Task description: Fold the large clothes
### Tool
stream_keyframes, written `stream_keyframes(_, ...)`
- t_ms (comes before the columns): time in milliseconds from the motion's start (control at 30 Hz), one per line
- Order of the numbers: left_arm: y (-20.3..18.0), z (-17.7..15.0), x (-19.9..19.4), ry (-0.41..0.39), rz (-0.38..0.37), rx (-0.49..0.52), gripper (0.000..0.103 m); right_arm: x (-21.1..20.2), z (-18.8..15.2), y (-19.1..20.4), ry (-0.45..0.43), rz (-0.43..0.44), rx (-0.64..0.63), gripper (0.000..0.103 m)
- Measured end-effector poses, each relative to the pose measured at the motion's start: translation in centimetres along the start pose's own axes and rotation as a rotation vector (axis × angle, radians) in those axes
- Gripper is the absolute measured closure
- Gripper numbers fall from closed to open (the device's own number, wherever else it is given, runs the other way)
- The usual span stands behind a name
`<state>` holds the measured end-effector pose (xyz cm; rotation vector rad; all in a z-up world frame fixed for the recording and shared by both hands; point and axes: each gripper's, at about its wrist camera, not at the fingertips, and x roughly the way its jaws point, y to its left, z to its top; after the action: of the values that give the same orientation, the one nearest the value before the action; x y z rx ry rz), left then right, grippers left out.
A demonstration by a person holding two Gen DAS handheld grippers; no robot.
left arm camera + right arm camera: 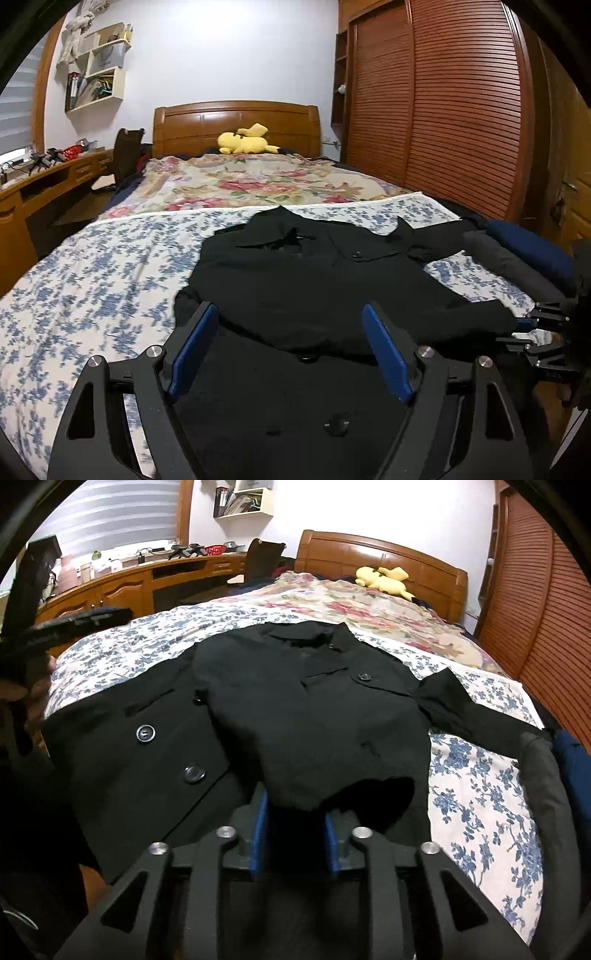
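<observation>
A large black coat (314,280) lies on the bed's blue-flowered sheet (92,277), collar towards the headboard, one side folded over the front. My left gripper (291,317) is open, its blue pads spread wide just above the coat's lower part, holding nothing. My right gripper (295,805) is shut on the cuff end of the coat's folded sleeve (321,738), which drapes over its blue pads. The coat also fills the right wrist view (147,746), with round black buttons showing. The right gripper shows at the right edge of the left wrist view (532,325).
A flowered quilt (258,181) and a yellow plush toy (243,142) lie towards the wooden headboard (236,118). A slatted wardrobe (443,103) stands on the right, a desk (44,184) on the left. Dark grey and blue items (517,258) lie at the bed's right edge.
</observation>
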<state>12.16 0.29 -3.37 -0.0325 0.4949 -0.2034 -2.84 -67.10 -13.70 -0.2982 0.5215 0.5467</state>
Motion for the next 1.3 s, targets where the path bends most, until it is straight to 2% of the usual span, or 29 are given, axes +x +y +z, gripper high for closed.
stream_keyframes(233, -1.7, 0.5, 0.9, 0.015, -0.04, 0.0, 0.022, -2.7, 1.0, -1.2, -0.035, 0.037, 0.02, 0.066)
stream_keyframes(467, -3.2, 0.9, 1.3, 0.014, -0.058, 0.026, 0.022, -4.8, 1.3, -0.3, -0.078, 0.041, -0.002, 0.066)
stream_keyframes(733, -3.8, 1.0, 1.3, 0.006, -0.072, 0.032, 0.022, -1.5, 2.3, -1.7, -0.082, 0.014, 0.039, 0.066)
stream_keyframes(867, -4.0, 1.1, 1.6, 0.011, -0.073, 0.034, 0.022, 1.3, 2.8, -3.0, -0.037, -0.01, 0.085, 0.066)
stream_keyframes(1033, -3.9, 1.0, 1.5, 0.01, -0.071, 0.033, 0.022, 4.5, 2.0, -3.8, 0.061, -0.008, 0.124, 0.066)
stream_keyframes(1300, -3.7, 1.0, 1.4, 0.01, -0.072, 0.034, 0.022, 6.1, -1.9, -0.5, 0.179, 0.026, 0.074, 0.066)
